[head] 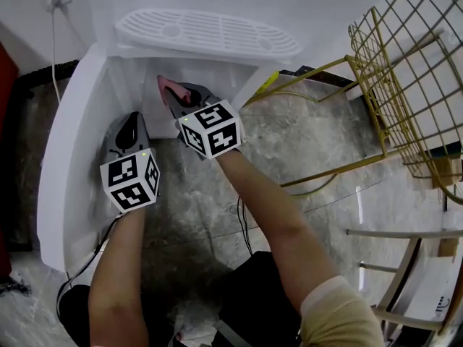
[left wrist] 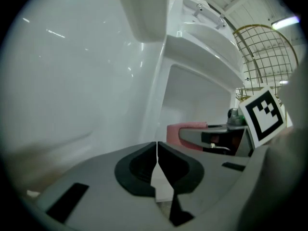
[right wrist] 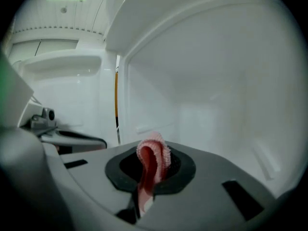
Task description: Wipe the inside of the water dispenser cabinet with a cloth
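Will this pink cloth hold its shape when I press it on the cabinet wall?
Probably not: the cloth curls over in a soft loop at the right tool, so it should buckle against the cabinet wall. Its textured weave suggests grip rather than sliding.

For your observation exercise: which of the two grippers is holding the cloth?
The right gripper: its jaws pinch the pink cloth, while the left gripper is shut on nothing.

Cloth [right wrist: 154, 154] in the right tool [right wrist: 153, 171], inside the cabinet [head: 217, 71]; left tool [head: 131, 130] just left, beside the door [head: 65, 157]
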`<state>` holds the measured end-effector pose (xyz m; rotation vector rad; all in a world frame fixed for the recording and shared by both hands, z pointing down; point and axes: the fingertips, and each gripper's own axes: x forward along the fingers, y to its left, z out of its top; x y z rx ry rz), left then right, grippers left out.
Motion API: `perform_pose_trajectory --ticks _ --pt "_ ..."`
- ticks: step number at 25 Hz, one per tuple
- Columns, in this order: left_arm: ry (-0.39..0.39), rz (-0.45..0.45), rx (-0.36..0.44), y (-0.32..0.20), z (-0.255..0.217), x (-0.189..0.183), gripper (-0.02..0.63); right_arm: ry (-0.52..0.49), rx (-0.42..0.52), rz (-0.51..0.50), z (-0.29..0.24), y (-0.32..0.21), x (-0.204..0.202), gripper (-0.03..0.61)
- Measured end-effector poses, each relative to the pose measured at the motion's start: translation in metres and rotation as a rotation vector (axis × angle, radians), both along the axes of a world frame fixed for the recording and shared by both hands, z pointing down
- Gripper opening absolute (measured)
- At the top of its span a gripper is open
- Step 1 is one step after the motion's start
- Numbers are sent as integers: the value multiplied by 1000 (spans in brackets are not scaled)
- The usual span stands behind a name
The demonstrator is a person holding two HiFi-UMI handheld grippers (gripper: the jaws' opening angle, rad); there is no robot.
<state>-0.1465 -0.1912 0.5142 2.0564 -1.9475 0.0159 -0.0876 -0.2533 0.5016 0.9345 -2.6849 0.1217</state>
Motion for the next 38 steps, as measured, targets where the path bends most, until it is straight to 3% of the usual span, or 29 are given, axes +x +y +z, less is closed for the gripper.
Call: perform_pose_trajectory --ticks 8,18,23,30,38 --pt "2 19 30 2 -10 7 17 -155 126 -54 -60 6 -16 28" --pt "-38 48 29 9 -9 -1 17 -384 183 -103 -113 14 -34 29" --pt "-34 64 35 8 -11 3 17 -318 205 -142 -103 19 -53 28" --pt "-23 62 46 7 -14 0 17 -300 181 -123 -93 13 -53 28" --pt "-8 50 52 9 -17 -2 17 -208 120 -95 -61 9 -52 28"
